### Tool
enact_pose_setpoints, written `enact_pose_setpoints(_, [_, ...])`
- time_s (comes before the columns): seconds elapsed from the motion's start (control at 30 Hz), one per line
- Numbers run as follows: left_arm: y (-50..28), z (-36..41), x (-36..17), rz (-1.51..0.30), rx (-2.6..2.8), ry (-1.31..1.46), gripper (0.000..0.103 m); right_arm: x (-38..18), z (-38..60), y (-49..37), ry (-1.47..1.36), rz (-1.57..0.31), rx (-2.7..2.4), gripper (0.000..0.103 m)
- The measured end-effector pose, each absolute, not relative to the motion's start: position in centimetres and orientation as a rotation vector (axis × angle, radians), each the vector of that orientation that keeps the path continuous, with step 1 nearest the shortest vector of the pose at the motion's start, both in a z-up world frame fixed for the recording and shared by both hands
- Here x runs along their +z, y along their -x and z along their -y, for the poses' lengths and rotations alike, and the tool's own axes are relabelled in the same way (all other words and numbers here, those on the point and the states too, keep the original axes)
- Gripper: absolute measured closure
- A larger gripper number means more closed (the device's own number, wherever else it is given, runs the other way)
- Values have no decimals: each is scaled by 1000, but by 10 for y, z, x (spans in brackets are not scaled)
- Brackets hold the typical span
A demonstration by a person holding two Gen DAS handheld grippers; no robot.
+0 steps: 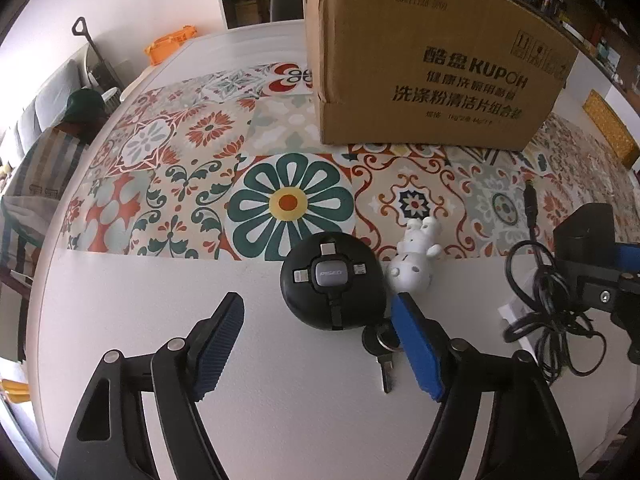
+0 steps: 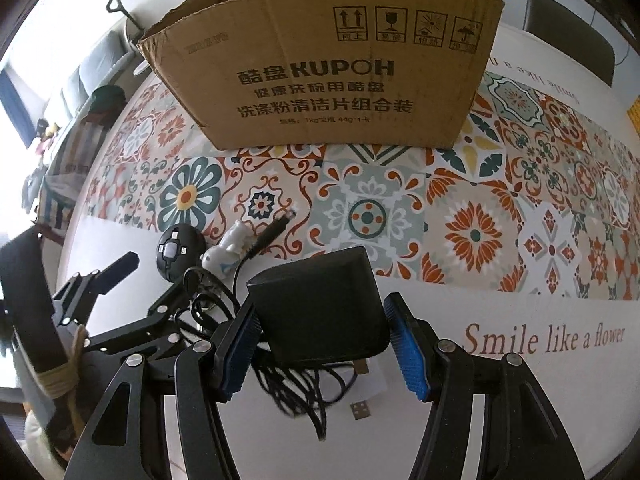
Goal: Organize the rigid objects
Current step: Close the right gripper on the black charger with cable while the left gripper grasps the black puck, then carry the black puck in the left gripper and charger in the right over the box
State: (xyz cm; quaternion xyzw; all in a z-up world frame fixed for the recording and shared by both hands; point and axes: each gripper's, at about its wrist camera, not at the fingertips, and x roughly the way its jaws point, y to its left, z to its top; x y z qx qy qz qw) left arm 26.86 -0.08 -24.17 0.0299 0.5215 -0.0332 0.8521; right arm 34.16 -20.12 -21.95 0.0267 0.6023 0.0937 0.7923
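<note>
The right gripper (image 2: 324, 340) was clenched on a black power adapter (image 2: 320, 308), its blue pads (image 2: 240, 350) pressed to both sides, the block tilted above the white table (image 2: 520, 400). The adapter's black cord (image 2: 304, 384) hung in a tangle beneath it, near a loose USB plug (image 2: 360, 410) lying on the table.

The left gripper (image 1: 320, 348) stood released, nothing pinched between its pads (image 1: 220, 348). Just ahead of it sat a round black multi-plug cable reel (image 1: 332, 280), resting on the table. A white figurine (image 1: 414, 262) lay just beside the reel, and a key (image 1: 384, 356) lay next to the right-hand pad. Farther back, a KUPOH cardboard box (image 1: 432, 60) stood on the flower-patterned mat (image 1: 288, 200).
</note>
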Motion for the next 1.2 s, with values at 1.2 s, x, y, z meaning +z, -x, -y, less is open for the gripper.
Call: enact_pose_setpoints(1.2, [-275,-4,-230,-1041,-102,7,46,-223,197,-343,-75,-1276,218,42])
